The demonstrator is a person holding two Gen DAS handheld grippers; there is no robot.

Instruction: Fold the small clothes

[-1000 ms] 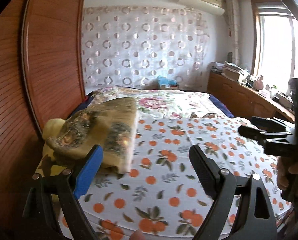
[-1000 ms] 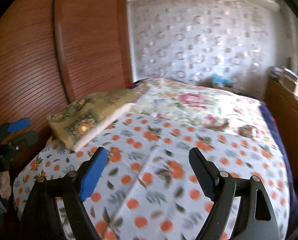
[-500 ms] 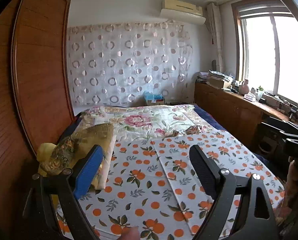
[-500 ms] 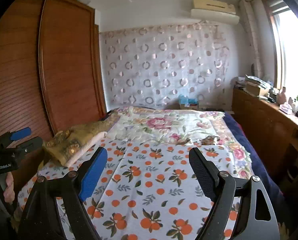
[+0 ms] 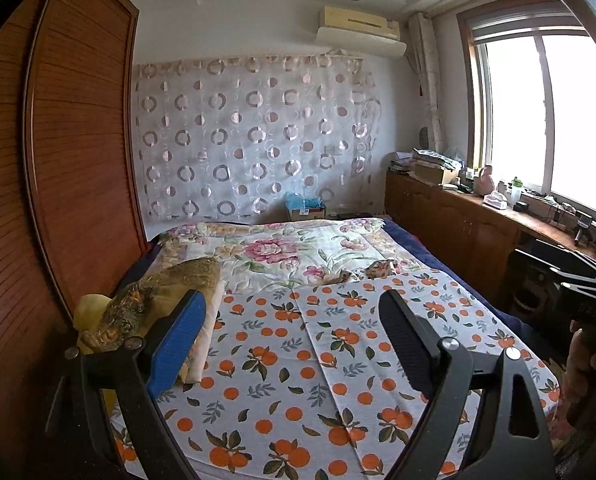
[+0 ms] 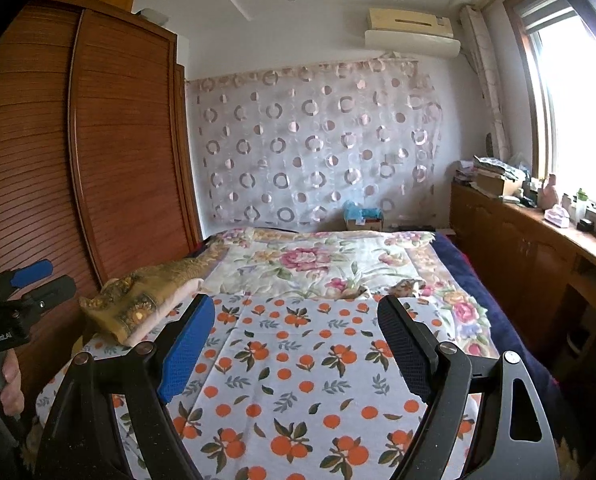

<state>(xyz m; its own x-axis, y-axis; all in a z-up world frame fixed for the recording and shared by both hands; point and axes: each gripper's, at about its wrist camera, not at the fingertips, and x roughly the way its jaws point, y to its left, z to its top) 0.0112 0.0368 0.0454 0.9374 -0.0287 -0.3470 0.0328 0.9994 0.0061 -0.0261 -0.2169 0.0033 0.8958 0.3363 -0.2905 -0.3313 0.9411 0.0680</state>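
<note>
The right gripper (image 6: pixel 294 344) hangs with jaws wide apart and empty over an orange-print cloth (image 6: pixel 298 376) spread flat on the bed (image 6: pixel 509 332). Folded gold-patterned clothes (image 6: pixel 146 304) lie stacked at the cloth's left edge, beside the wooden wardrobe (image 6: pixel 110 152).

- Left wrist view looks from the bed's (image 5: pixel 282 364) foot toward the curtained far wall (image 5: pixel 254 144).
- Right wrist view faces likewise; both share bed, wardrobe (image 6: pixel 110 152), window side.
</note>
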